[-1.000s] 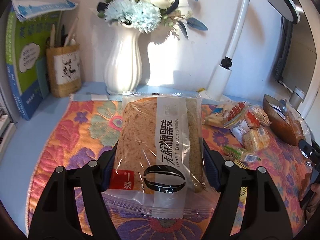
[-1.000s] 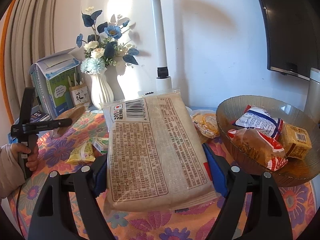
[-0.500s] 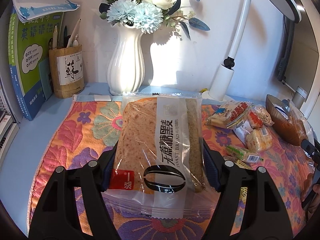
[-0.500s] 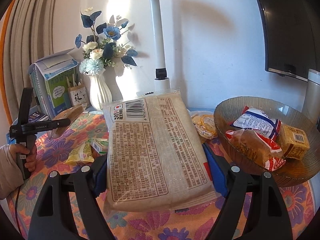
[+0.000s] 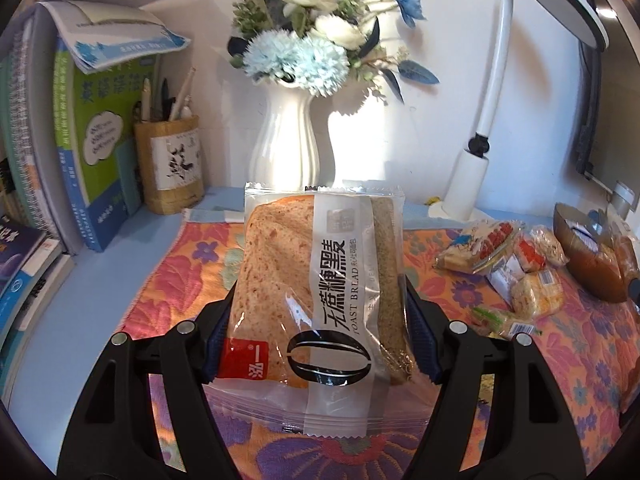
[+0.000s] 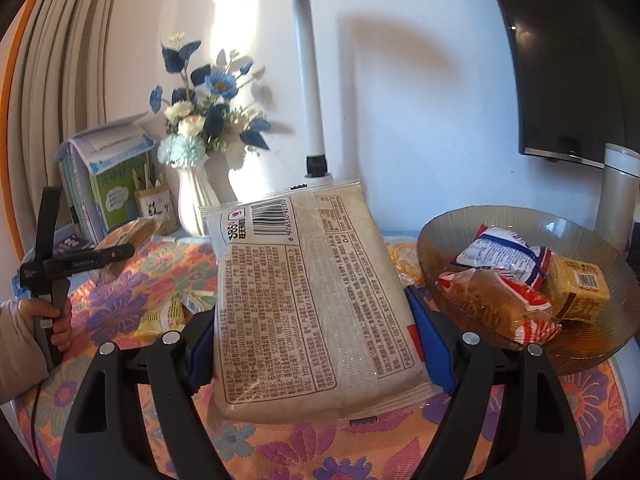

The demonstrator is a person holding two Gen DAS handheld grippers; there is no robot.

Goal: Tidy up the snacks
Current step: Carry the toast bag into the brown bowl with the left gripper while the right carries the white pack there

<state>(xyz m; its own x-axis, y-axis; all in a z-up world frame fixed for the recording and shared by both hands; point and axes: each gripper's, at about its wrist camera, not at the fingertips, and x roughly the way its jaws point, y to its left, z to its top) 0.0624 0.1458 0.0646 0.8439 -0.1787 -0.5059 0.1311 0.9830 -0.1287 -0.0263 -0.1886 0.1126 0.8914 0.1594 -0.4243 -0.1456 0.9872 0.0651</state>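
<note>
Two grippers, each clamped on one packet. Right gripper [image 6: 316, 344] grips one large pale bread pack [image 6: 308, 300], back label up, above the floral cloth [image 6: 280, 448]. Right of it: one glass bowl [image 6: 448, 236] holding three wrapped snacks. Left gripper [image 5: 316, 344] pinches one toast bread packet [image 5: 320, 280] upright between its blue pads. Ahead of it: one white vase [image 5: 290, 144]; to its right, one loose pile of small snack packets [image 5: 508, 264], count unclear.

My left view cuts the brown bowl [image 5: 588, 268] off at its right edge. The bread packet [image 5: 320, 292] hides the vase's [image 5: 288, 148] foot. I can't read the right packet's [image 6: 308, 300] small print.
</note>
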